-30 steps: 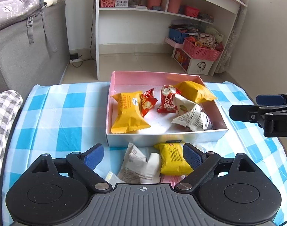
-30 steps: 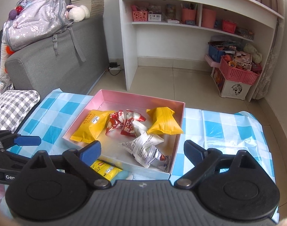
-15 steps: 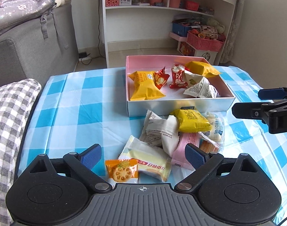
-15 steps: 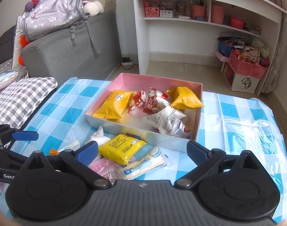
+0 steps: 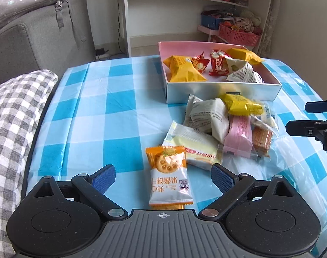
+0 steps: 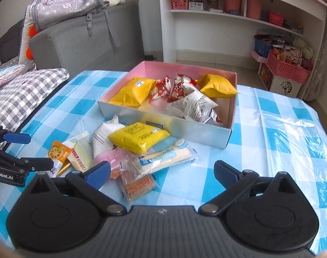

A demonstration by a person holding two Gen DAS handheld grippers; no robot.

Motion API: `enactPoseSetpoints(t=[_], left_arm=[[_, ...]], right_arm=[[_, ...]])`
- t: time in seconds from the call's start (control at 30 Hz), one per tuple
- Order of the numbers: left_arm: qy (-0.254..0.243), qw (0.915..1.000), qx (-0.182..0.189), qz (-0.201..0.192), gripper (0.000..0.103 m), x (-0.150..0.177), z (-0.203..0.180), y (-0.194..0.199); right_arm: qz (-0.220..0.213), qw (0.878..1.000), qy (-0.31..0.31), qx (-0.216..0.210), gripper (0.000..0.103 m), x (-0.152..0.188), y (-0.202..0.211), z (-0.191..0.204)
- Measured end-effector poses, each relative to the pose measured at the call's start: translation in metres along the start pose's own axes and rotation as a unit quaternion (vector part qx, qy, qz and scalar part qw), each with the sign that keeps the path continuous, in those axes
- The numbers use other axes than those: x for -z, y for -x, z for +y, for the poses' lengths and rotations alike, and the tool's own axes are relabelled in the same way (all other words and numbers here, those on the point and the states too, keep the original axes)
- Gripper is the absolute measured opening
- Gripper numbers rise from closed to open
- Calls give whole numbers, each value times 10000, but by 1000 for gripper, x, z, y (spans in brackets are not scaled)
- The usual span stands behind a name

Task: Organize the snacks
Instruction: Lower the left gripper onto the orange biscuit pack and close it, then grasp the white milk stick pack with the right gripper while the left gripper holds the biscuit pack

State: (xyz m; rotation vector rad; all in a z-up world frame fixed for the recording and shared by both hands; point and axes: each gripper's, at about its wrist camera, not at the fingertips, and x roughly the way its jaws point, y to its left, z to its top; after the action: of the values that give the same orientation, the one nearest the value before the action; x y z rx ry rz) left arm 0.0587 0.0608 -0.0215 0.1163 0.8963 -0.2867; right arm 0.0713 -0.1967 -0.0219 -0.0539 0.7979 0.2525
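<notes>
A pink-lined box (image 5: 223, 91) (image 6: 163, 121) on the blue checked tablecloth (image 5: 112, 107) holds several yellow, red and silver snack packets. In front of it lies a loose pile: a yellow packet (image 5: 240, 105) (image 6: 139, 138), a white packet (image 5: 208, 116), a pink one (image 5: 238, 135) and a clear wafer packet (image 6: 137, 182). My left gripper (image 5: 163, 176) is open, and an orange biscuit packet (image 5: 167, 172) lies between its fingers, untouched. My right gripper (image 6: 162, 173) is open over the wafer packet, and in the left wrist view the right gripper (image 5: 309, 118) shows at the right edge.
A grey-checked cushion (image 5: 13, 107) lies along the table's left edge, with a grey sofa (image 5: 34, 38) and a backpack behind it. A white shelf unit (image 6: 228, 21) and a pink basket (image 6: 288, 68) stand on the floor beyond the table.
Both grippers have drawn back from the box and come lower. The loose pile has come into full view, and the orange biscuit packet now lies between the left fingers.
</notes>
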Motion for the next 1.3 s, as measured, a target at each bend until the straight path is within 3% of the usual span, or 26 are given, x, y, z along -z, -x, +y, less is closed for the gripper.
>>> enactPoseSetpoints(t=[0.27, 0.5, 0.73, 0.97, 1.3], left_arm=[[174, 9995, 211, 169, 97, 10, 19, -4], [199, 9986, 452, 194, 95, 10, 14, -10], [23, 9978, 540, 389, 70, 9, -4, -25], [66, 9982, 445, 393, 44, 7, -9, -31], [94, 9984, 311, 462, 37, 8, -5, -28]], right_arm=[[327, 9993, 170, -90, 102, 11, -11, 7], [117, 9989, -445, -135, 102, 0, -14, 1], [-11, 9936, -1106, 247, 99, -9, -30, -15], [229, 9937, -1053, 304, 98, -8, -46, -12], [460, 9949, -882, 188, 91, -5, -39, -22]])
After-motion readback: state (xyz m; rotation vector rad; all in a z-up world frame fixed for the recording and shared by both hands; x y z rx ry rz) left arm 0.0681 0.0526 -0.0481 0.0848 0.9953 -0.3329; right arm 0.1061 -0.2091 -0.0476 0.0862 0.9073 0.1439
